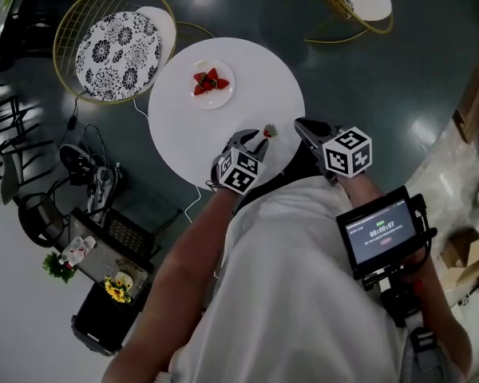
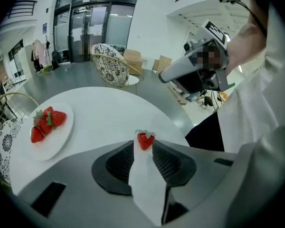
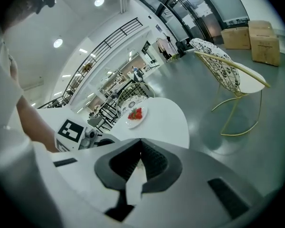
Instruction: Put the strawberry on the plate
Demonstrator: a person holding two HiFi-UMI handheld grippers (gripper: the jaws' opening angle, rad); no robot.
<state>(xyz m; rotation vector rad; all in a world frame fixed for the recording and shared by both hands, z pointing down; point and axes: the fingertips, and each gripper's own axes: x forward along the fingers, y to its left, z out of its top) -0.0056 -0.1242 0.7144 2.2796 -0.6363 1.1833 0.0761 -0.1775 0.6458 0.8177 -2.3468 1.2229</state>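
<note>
While the left gripper (image 2: 142, 146) is pointing down at the table (image 2: 109, 110), its fingers (image 2: 118, 163) are standing apart. The strawberry (image 2: 145, 140) is lying on the table right at their tips, in the gap between them, and neither pad is visibly pressing on it. Ahead of these fingers and well off to their left, the plate (image 2: 54, 145) is sitting with other berries (image 2: 45, 123) already on it. To the right of the left fingers, the right gripper (image 3: 140, 140) is hanging over the table's near edge, its fingertips meeting with nothing between them. Beyond its tips, the plate is showing further across the table.
</note>
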